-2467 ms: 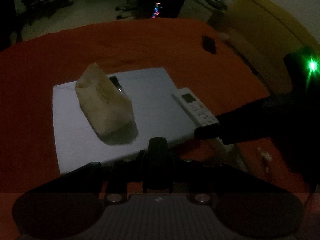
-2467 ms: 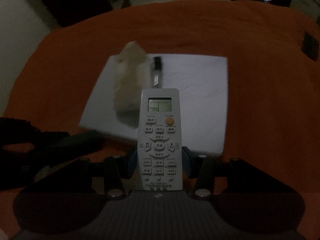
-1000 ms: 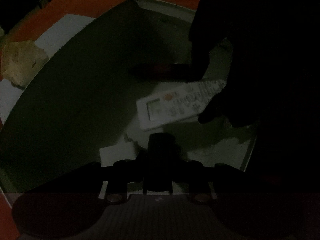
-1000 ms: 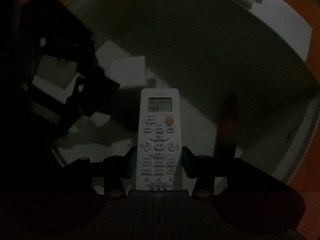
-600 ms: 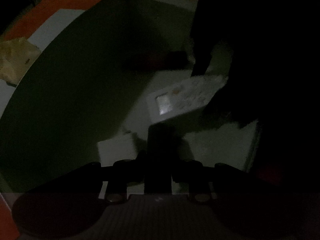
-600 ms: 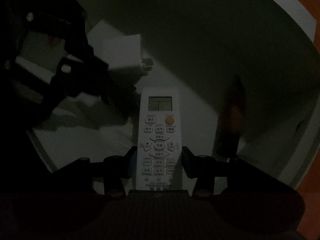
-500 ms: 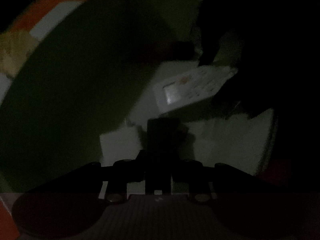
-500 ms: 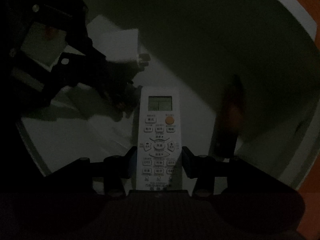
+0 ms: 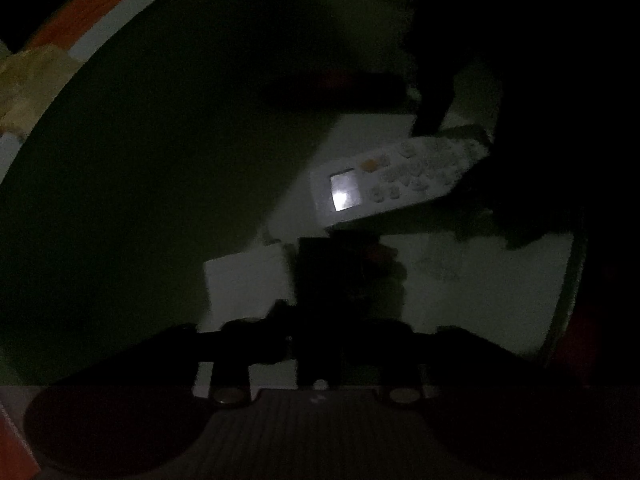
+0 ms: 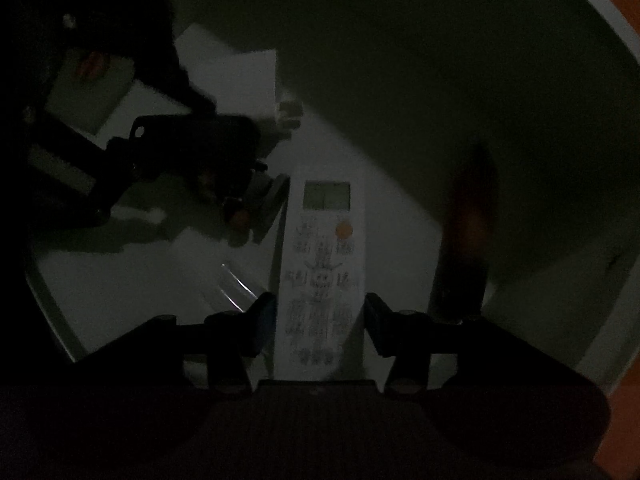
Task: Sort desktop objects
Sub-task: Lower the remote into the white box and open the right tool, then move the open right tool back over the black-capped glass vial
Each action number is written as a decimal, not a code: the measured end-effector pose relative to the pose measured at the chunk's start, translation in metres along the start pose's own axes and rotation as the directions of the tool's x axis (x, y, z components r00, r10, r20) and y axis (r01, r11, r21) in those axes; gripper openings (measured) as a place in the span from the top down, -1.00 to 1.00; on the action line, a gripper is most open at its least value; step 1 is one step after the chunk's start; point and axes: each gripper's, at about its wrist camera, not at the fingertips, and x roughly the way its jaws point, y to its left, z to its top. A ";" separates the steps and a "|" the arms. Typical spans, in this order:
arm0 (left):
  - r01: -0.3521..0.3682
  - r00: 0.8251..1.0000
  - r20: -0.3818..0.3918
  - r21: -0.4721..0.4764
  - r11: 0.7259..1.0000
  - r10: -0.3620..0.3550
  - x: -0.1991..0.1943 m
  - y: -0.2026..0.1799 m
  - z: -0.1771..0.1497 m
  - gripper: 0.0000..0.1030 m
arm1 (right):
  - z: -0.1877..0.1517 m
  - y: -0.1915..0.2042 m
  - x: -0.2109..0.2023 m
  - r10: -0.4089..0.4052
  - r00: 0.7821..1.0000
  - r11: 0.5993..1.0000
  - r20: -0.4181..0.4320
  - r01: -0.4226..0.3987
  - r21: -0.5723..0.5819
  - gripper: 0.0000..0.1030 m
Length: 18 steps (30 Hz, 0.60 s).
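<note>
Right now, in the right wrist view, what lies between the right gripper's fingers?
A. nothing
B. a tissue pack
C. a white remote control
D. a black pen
C: the white remote control, keypad and screen up, lies between the right gripper fingers over the bin's pale floor.

Your remote (image 10: 323,264) is white, long and flat, with a small grey screen at its far end, an orange button just below it and rows of pale keys. It lies face up inside the bin (image 10: 500,80), a pale container with a dark shadowed wall. Your black object (image 9: 328,276) sits in the bin too, just beside a white card (image 9: 246,280); its shape is too dark to tell.
</note>
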 end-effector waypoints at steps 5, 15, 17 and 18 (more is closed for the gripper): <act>-0.005 1.000 0.008 -0.012 1.000 0.005 -0.004 0.000 0.003 -0.06 | 0.003 -0.008 -0.007 0.035 0.999 0.997 0.014 -0.036 0.065 -0.34; 0.036 0.998 0.048 -0.072 0.997 -0.033 -0.034 0.006 0.009 -0.23 | 0.014 -0.015 -0.059 0.046 0.994 0.998 0.095 -0.051 0.046 -0.47; 0.037 0.997 0.075 -0.074 0.997 -0.031 -0.047 0.007 0.012 -0.28 | 0.018 -0.020 -0.071 0.045 0.992 0.997 0.121 -0.052 0.058 -0.51; 0.035 0.996 0.087 -0.074 0.997 -0.029 -0.051 0.008 0.015 -0.31 | 0.019 -0.023 -0.077 0.042 0.990 0.997 0.131 -0.051 0.064 -0.52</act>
